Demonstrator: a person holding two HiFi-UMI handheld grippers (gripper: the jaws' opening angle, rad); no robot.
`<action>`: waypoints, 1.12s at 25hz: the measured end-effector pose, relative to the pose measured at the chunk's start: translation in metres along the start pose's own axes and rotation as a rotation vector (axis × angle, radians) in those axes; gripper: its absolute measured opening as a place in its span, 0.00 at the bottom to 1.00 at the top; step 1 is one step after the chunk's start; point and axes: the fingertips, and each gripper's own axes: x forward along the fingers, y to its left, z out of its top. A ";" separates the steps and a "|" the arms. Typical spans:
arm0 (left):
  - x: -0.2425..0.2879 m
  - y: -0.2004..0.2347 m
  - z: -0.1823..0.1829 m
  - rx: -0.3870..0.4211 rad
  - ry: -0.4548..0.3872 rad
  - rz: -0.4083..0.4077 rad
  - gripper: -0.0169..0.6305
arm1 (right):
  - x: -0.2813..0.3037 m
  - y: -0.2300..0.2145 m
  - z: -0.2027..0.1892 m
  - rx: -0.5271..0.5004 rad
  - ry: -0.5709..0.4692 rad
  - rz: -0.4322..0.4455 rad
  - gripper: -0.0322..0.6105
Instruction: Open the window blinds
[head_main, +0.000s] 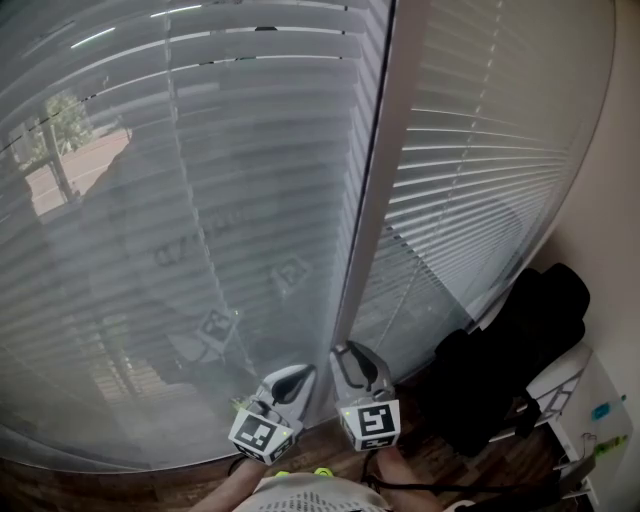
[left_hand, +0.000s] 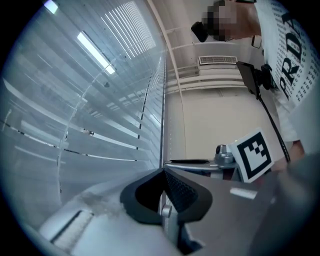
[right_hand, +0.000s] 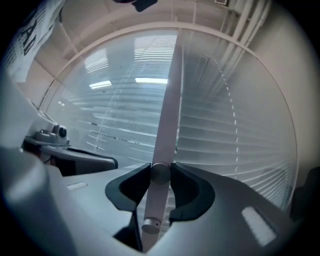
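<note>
Pale horizontal blinds (head_main: 200, 200) cover the window, with a second set (head_main: 480, 150) to the right. A long grey tilt wand (head_main: 352, 300) hangs between them and runs up the middle of the right gripper view (right_hand: 167, 100). My right gripper (head_main: 350, 352) (right_hand: 160, 172) is shut on the wand near its lower end, a pad pressing on each side. My left gripper (head_main: 303, 372) (left_hand: 164, 172) hovers just to the left, close to the slats, shut with nothing between its pads. The right gripper's marker cube (left_hand: 252, 155) shows in the left gripper view.
A black bag (head_main: 510, 350) leans against the wall low on the right, beside a white unit (head_main: 590, 400). Wood floor (head_main: 100, 490) runs along the foot of the window. The person's shoes (head_main: 300, 472) stand just behind the grippers.
</note>
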 end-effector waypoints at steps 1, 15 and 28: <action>0.000 0.000 0.000 -0.002 -0.002 -0.002 0.01 | 0.000 -0.001 -0.001 0.041 -0.005 -0.005 0.26; 0.000 0.000 0.003 0.005 -0.004 -0.011 0.01 | 0.000 -0.006 -0.003 0.343 -0.023 -0.045 0.26; -0.002 -0.001 0.004 0.000 -0.002 -0.014 0.01 | -0.001 -0.006 -0.005 0.349 -0.015 -0.042 0.26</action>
